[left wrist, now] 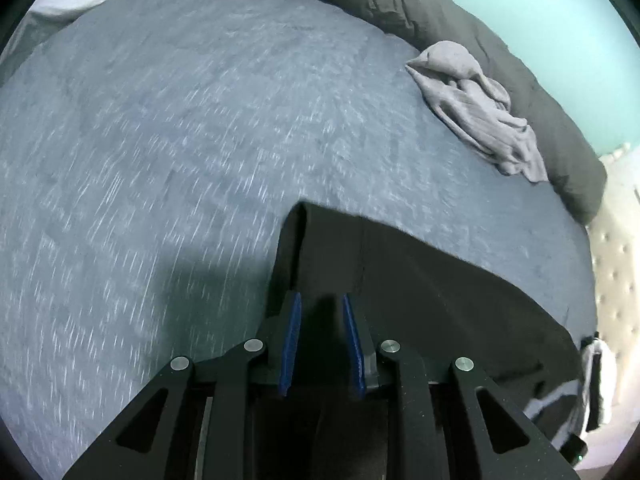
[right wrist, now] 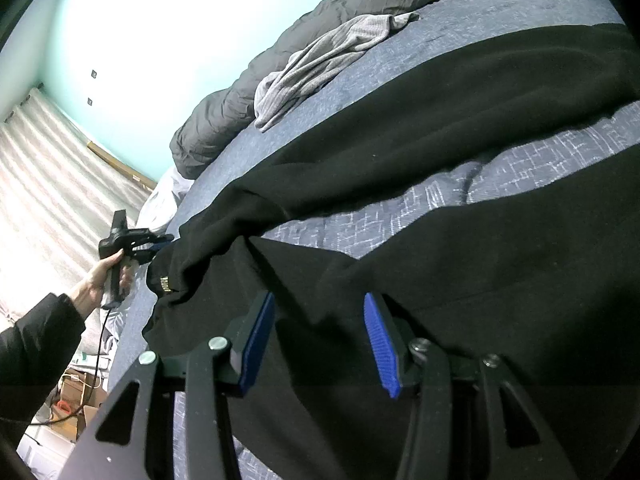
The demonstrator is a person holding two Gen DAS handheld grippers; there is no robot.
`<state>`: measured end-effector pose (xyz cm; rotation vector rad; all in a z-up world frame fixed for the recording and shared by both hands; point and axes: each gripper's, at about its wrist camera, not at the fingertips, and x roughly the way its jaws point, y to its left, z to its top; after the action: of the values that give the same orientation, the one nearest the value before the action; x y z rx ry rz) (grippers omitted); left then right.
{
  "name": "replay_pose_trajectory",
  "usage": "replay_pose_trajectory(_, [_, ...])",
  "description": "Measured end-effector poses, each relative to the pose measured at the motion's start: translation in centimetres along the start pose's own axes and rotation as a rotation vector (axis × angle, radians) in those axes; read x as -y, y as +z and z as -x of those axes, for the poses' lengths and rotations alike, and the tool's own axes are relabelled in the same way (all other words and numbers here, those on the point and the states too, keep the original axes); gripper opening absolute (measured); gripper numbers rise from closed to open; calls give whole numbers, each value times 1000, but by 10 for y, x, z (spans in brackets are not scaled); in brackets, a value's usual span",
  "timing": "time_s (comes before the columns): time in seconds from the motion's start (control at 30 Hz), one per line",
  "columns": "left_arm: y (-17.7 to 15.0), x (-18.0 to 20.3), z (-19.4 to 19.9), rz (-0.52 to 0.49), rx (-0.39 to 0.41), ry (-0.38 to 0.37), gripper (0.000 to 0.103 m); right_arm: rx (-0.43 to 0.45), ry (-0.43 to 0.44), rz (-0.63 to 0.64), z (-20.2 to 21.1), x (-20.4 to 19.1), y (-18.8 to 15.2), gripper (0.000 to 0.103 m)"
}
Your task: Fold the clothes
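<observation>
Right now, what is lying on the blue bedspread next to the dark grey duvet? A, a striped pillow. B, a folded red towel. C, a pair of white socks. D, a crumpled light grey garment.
D: a crumpled light grey garment lies on the blue bedspread, against the rolled dark grey duvet; the right wrist view shows the same.
</observation>
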<state>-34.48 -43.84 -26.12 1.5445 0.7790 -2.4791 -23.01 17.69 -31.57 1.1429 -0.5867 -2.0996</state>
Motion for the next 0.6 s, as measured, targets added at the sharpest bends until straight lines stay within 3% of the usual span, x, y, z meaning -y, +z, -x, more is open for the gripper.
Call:
replay_pose_trajectory(0.17, [14, 2, -13, -28, 9, 27, 24, -11, -6, -7, -6, 3, 0, 48])
replay_pose_trajectory(0.6, [24, -5, -22, -62, 14, -18, 22, -23, -7, -11, -10, 8, -1, 48])
